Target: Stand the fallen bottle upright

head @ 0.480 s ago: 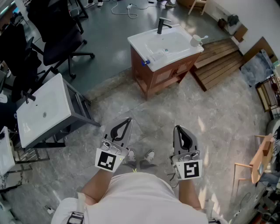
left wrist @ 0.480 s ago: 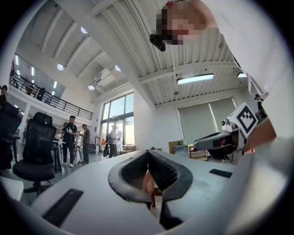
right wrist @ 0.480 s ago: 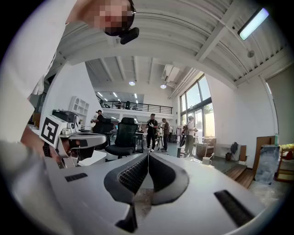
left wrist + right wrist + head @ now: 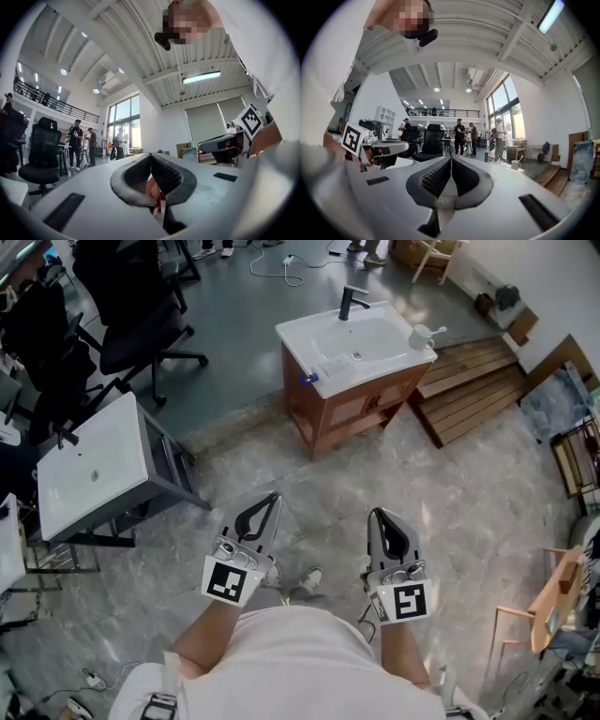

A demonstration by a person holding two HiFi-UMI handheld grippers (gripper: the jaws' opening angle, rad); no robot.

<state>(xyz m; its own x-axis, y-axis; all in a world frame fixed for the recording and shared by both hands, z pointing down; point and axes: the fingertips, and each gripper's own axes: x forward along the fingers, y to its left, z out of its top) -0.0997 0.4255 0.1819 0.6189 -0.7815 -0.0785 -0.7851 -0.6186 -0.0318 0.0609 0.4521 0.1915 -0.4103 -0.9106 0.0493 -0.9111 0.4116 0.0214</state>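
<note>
A clear bottle with a blue cap (image 4: 317,373) lies on its side on the front left edge of the white sink top (image 4: 394,357) of a wooden vanity, far ahead of me. A black tap (image 4: 351,300) and a white cup (image 4: 419,334) (image 4: 515,164) also stand on that top. My left gripper (image 4: 273,499) (image 4: 151,154) and right gripper (image 4: 376,515) (image 4: 451,158) are held level side by side over the stone floor, well short of the vanity. Both have their jaws pressed together with nothing between them.
A second white sink on a grey stand (image 4: 89,470) is at the left, with black office chairs (image 4: 141,334) behind it. Wooden pallets (image 4: 473,381) lie right of the vanity, and a wooden chair (image 4: 548,601) stands at the far right. People (image 4: 459,136) stand far off.
The person's feet have shifted in a step and the view has moved slightly. Both grippers keep the same pose, jaws together.
</note>
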